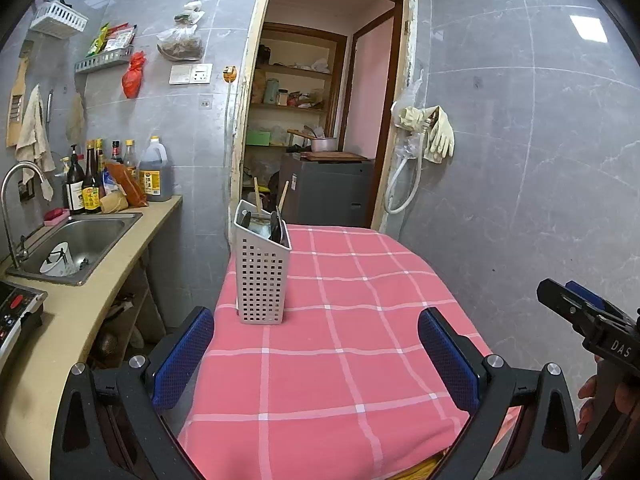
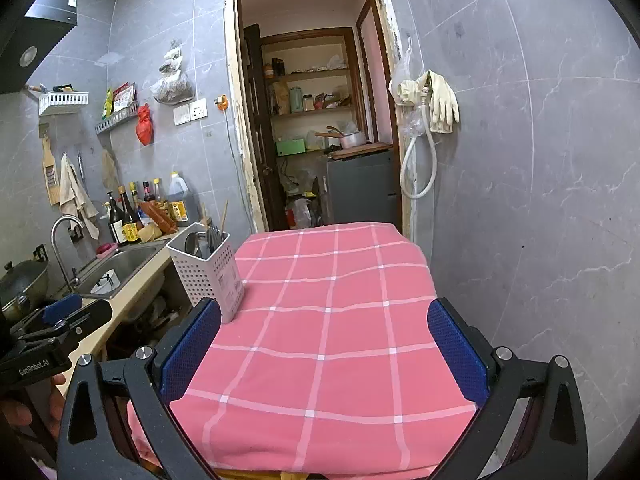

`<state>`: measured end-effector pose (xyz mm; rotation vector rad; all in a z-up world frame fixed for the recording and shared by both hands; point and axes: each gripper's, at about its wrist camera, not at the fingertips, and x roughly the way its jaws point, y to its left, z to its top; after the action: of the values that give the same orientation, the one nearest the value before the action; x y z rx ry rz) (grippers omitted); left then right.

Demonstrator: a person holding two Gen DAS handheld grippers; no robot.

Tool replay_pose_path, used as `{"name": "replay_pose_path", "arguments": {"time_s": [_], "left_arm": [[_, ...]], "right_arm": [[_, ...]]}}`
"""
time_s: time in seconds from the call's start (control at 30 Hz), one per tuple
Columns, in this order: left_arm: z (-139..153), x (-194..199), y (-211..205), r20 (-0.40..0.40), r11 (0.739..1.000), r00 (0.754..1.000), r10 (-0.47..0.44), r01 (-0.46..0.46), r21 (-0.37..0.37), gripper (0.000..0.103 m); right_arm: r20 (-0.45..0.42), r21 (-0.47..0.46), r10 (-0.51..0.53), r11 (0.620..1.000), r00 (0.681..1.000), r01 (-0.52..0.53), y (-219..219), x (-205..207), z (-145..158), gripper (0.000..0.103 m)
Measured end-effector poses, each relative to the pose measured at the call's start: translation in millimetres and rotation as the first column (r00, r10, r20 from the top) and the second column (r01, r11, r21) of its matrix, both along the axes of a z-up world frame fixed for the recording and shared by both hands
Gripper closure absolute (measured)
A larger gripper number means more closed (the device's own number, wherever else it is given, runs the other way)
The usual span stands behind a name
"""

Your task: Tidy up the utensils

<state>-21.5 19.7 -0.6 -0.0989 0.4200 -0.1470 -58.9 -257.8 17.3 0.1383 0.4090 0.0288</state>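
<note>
utensil caddy (image 1: 262,270) ahead-left on table (upright) | left gripper (image 1: 316,360), right gripper (image 2: 324,354) wide apart, empty

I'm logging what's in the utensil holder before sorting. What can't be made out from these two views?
- Utensil holder contents: in both views only handle tops and dark rounded ends show above the rim; the perforated wall hides the rest, so no count.
- Wooden sticks: too thin in the left wrist view to tell chopsticks from handles.
- Table front edge: cut off by both grippers' jaws.
- White item in the sink: too small to identify.
</note>
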Motion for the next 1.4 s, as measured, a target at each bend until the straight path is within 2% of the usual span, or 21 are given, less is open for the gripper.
{"name": "replay_pose_path", "arguments": {"time_s": [1.4], "left_arm": [[-4.4, 0.1, 3.4, -0.009, 1.0, 1.0, 0.009, -0.009, -0.016, 0.0]], "right_arm": [[-0.013, -0.01, 0.006, 1.0, 1.0, -0.006, 3.6, 1.9, -4.8, 0.001]]}}
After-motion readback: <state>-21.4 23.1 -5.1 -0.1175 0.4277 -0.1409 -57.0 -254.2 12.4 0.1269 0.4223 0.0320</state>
